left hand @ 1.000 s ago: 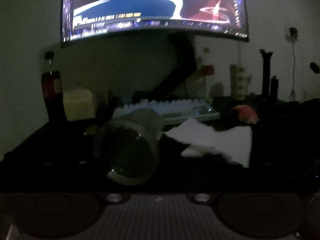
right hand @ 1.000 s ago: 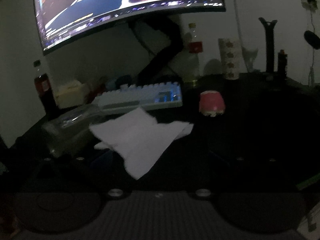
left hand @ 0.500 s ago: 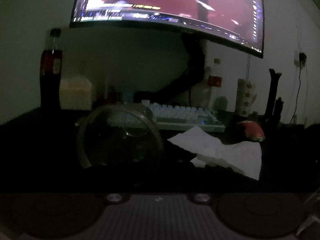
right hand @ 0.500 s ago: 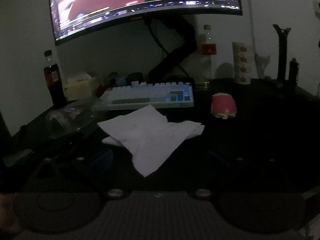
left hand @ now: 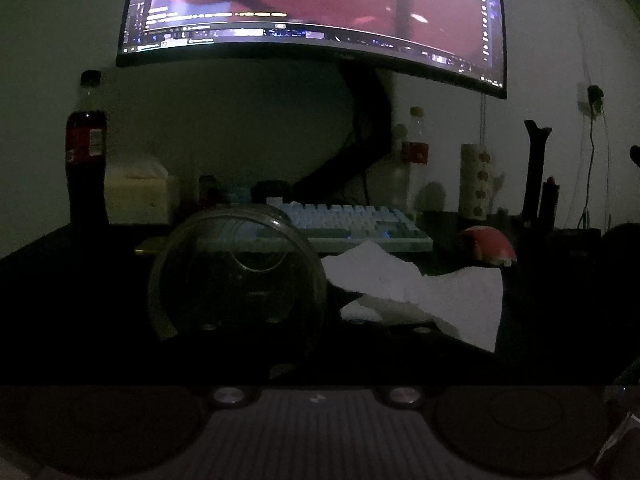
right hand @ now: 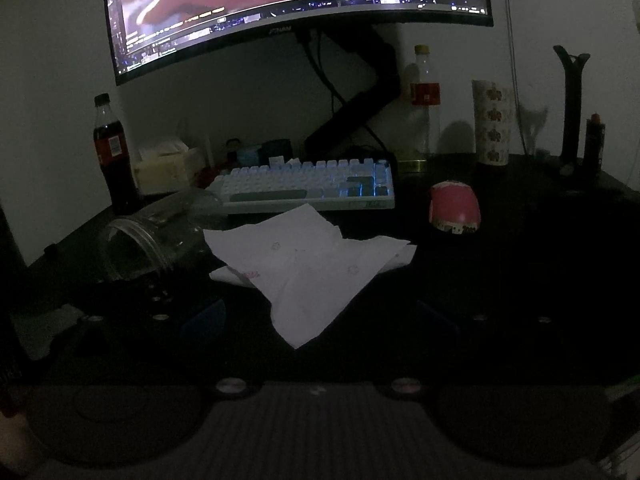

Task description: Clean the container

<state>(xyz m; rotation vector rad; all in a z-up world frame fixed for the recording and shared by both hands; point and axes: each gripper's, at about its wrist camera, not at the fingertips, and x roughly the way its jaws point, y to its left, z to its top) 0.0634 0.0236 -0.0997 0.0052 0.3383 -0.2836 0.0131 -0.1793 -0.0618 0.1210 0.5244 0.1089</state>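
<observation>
A clear jar (left hand: 236, 276) lies tilted on its side, its open mouth facing the left wrist camera. My left gripper (left hand: 316, 324) is shut on the rim of the jar at its right side, with one dark finger showing through the glass. From the right wrist view the jar (right hand: 160, 236) sits at the left, with the left gripper (right hand: 154, 294) at its mouth. A crumpled white tissue (right hand: 312, 276) lies on the black desk beside the jar. My right gripper (right hand: 318, 316) stands open, its fingers either side of the tissue's near corner.
A backlit white keyboard (right hand: 308, 184) sits behind the tissue under a curved monitor (right hand: 300, 0). A cola bottle (right hand: 114, 160) and a pale box (right hand: 164, 168) stand at the left. A pink rounded object (right hand: 454, 208), a patterned cup (right hand: 492, 124) and a red-labelled bottle (right hand: 424, 108) stand at the right.
My left gripper has shut on the jar's rim, and the jar's mouth has swung to face its camera. The right gripper has barely shifted. The monitor picture went from blue to red.
</observation>
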